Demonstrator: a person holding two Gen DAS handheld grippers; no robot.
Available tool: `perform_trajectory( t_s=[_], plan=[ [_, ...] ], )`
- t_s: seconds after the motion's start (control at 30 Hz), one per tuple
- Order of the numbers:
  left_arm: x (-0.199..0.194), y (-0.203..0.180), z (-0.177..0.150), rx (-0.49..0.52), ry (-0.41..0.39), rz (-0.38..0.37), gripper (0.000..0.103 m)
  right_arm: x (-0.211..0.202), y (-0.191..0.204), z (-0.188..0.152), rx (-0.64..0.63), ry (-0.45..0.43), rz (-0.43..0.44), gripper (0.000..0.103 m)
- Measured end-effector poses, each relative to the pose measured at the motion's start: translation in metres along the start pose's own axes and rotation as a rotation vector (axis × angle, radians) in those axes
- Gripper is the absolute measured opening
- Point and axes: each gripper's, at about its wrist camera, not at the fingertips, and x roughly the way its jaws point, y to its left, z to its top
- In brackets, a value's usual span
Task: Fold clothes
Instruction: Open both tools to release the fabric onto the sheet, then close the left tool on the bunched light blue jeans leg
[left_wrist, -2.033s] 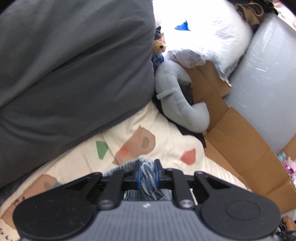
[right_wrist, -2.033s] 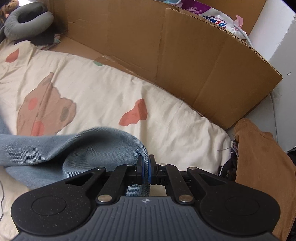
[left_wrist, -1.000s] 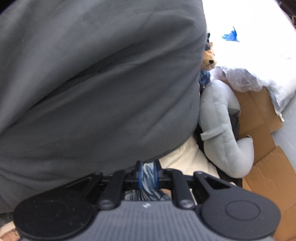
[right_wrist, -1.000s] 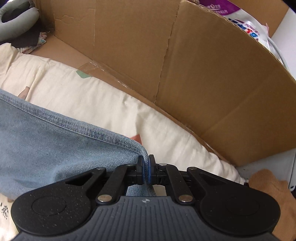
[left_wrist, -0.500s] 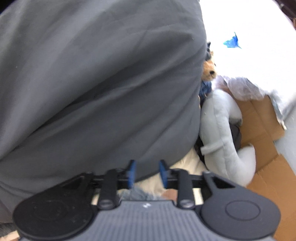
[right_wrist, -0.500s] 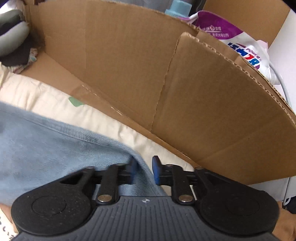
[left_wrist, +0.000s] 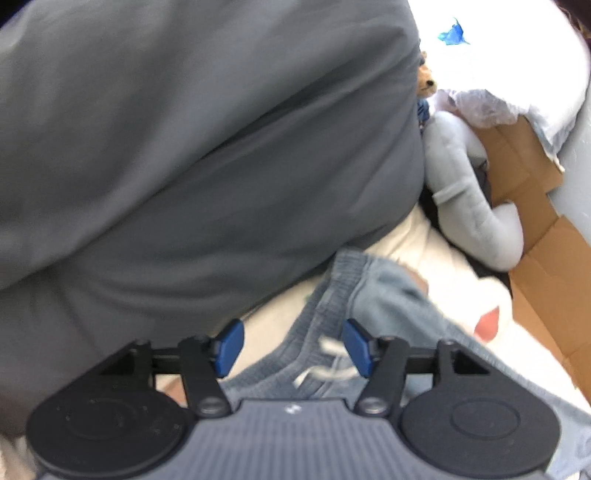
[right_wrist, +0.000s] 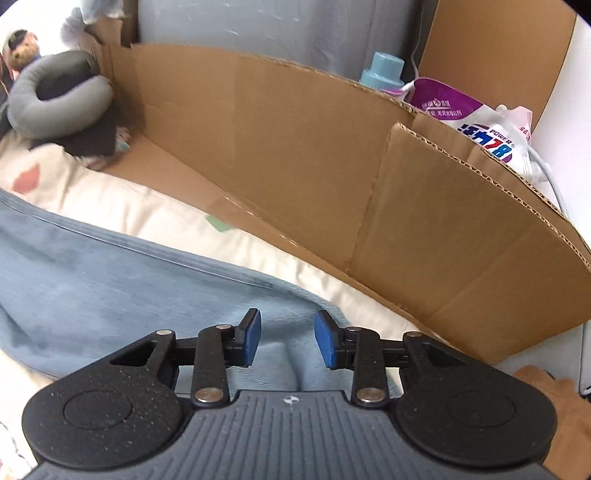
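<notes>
Change: both grippers let go of jeans; fingers have just been opening.
Left gripper (left_wrist: 291, 347): wide, waistband below, untouched.
Right gripper (right_wrist: 287, 341): parted, empty.
Jeans (right_wrist: 110, 280): flat on bed (right_wrist: 110, 206), beside cardboard (right_wrist: 295, 166).

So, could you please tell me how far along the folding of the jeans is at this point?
Done: the jeans lie on the cream bedsheet. In hand: nothing; the left hand-held gripper and the right hand-held gripper have just been opening, pads clear of the denim. Left: how many folds remain cannot be told; the brown garment lies unfolded.
</notes>
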Motion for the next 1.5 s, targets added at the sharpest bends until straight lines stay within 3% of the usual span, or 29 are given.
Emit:
perform_trajectory(
  t_s=[0.43,0.73,0.97,1.1,1.17,1.4,1.5],
  plan=[
    [-0.017,0.087,-0.102,-0.003,0.112,0.073,0.064,-0.042,0.051,-0.017,-0.019,-0.011,0.091,0.040],
    [-0.005,0.112,-0.152,-0.054,0.166,0.034,0.064,-0.067,0.077,-0.026,-0.032,0.017,0.140,0.040],
    [0.015,0.104,-0.195,-0.207,0.198,-0.063,0.061,-0.075,0.091,-0.040,0.026,0.046,0.184,0.040],
    [0.025,0.113,-0.215,-0.433,0.192,-0.107,0.057,-0.069,0.099,-0.055,0.056,0.082,0.217,0.040],
    [0.028,0.116,-0.221,-0.499,0.174,-0.122,0.052,-0.066,0.105,-0.061,0.043,0.108,0.216,0.040],
    [0.037,0.117,-0.232,-0.625,0.113,-0.172,0.048,-0.066,0.121,-0.077,-0.003,0.158,0.239,0.040],
    [0.041,0.117,-0.235,-0.644,0.082,-0.155,0.040,-0.064,0.127,-0.082,-0.003,0.176,0.252,0.040]
  ],
)
